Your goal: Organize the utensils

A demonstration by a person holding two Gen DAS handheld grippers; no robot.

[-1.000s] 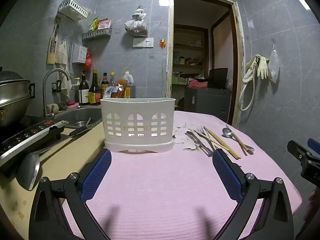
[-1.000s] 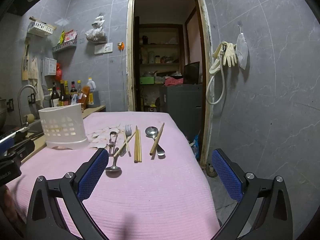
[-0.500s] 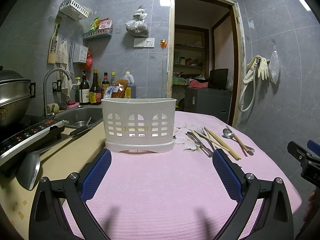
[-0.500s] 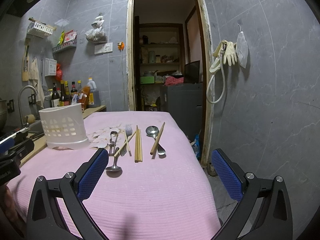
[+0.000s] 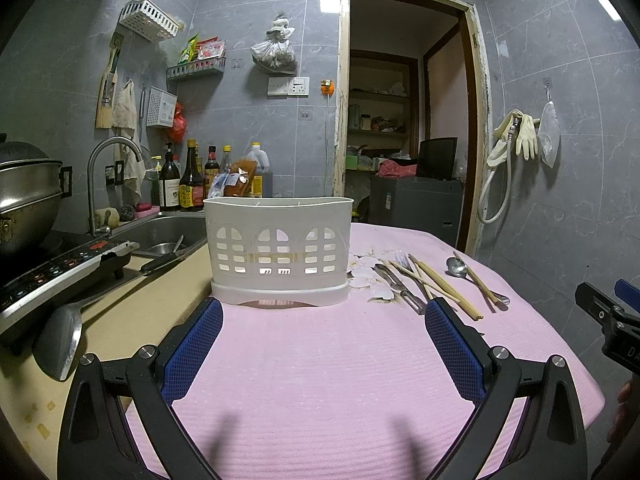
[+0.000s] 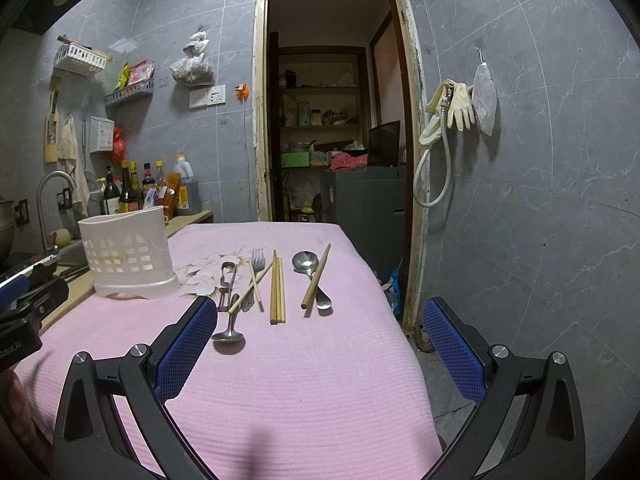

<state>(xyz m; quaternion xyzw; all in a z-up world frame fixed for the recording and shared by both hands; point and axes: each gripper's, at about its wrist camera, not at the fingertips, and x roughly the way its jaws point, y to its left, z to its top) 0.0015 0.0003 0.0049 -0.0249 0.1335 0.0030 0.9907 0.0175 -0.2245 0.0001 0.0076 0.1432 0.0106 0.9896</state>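
Observation:
A white slotted utensil basket [image 5: 278, 248] stands on the pink tablecloth [image 5: 320, 368]; it also shows in the right wrist view [image 6: 126, 254]. Utensils lie in a row to its right: a peeler [image 6: 225, 284], a fork [image 6: 254, 276], a pair of chopsticks [image 6: 277, 288], a spoon [image 6: 310, 270] with a chopstick [image 6: 316, 276] across it, and a small spoon [image 6: 229, 330]. My left gripper [image 5: 322, 316] is open and empty, just in front of the basket. My right gripper [image 6: 320, 320] is open and empty, just short of the utensils.
A sink [image 5: 168, 232] with tap, bottles [image 5: 188, 180], an induction cooker [image 5: 52, 272], a pot [image 5: 24, 196] and a ladle [image 5: 60, 336] sit left of the cloth. The table's right edge drops off next to an open doorway [image 6: 332, 132].
Both grippers have crept slightly forward; the basket and utensils look a little nearer. Nothing was taken hold of.

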